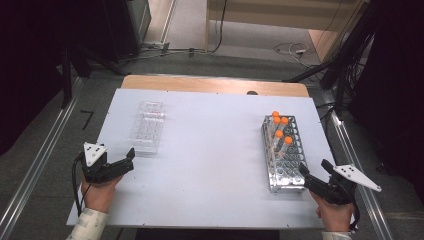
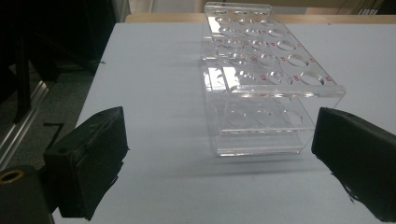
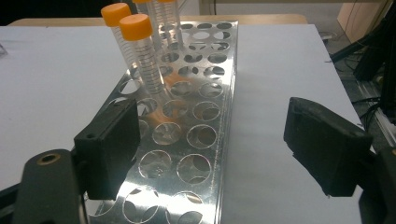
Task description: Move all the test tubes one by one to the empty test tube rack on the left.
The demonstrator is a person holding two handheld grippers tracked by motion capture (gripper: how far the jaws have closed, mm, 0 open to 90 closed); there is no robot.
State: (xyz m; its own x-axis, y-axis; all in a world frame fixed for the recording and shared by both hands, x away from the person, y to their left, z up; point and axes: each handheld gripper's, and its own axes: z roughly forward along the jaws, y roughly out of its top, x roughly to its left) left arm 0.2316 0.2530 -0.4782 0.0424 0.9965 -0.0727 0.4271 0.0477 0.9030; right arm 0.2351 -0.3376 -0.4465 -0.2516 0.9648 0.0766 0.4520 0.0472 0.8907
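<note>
A clear acrylic tube rack (image 1: 148, 126) with empty holes stands on the left of the white table top. A metal tube rack (image 1: 287, 167) stands on the right, with several orange-capped tubes (image 1: 280, 131) upright in its far half. My left gripper (image 1: 131, 160) is open just short of the acrylic rack's near end. In the left gripper view its jaws (image 2: 219, 135) stand wide apart, with the acrylic rack (image 2: 261, 74) straight ahead. My right gripper (image 1: 314, 166) is open at the metal rack's near right corner. In the right gripper view the gripper (image 3: 212, 116) spans the rack's right edge (image 3: 229, 116); the tubes (image 3: 140, 51) stand farther off.
A white sheet (image 1: 210, 150) covers the table, with a wooden strip (image 1: 215, 84) bare along the far edge. Metal rails (image 1: 40, 160) run along the floor on both sides. Cables (image 1: 295, 50) lie on the floor beyond the table.
</note>
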